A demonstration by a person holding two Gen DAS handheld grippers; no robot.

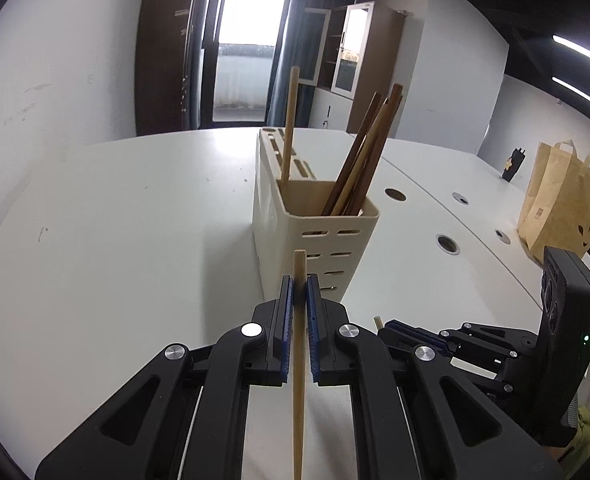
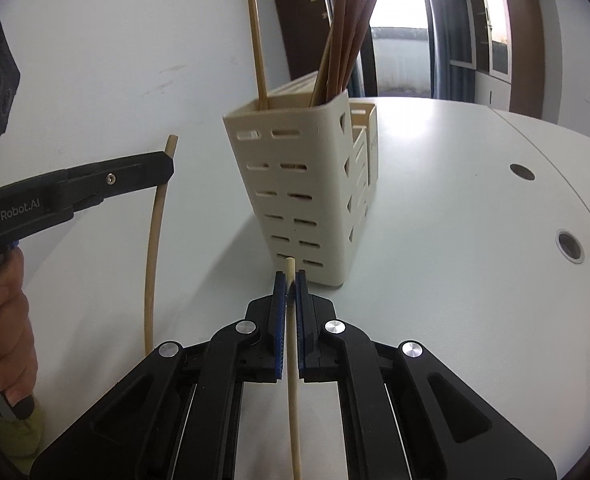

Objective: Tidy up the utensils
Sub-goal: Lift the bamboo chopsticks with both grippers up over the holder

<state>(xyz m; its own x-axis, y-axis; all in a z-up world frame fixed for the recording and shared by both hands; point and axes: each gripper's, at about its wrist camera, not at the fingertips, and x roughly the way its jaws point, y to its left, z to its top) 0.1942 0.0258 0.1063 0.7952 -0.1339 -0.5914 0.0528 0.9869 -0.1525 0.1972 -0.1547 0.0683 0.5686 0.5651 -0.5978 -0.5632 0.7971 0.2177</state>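
A cream slotted utensil holder (image 1: 319,224) (image 2: 303,184) stands on the white table, holding several dark chopsticks (image 1: 363,160) (image 2: 347,36) and one light chopstick (image 1: 289,124) (image 2: 258,56). My left gripper (image 1: 299,288) is shut on a light wooden chopstick (image 1: 299,360), held upright just in front of the holder; it also shows in the right wrist view (image 2: 155,236). My right gripper (image 2: 291,284) is shut on another pale chopstick (image 2: 293,380), just before the holder's base. The right gripper also shows at the lower right of the left wrist view (image 1: 415,334).
The white table (image 1: 135,220) (image 2: 455,240) has round cable holes (image 1: 447,244) (image 2: 570,245). A brown paper bag (image 1: 563,200) stands at the far right. A white wall is at the left, with a glass door and cabinets behind.
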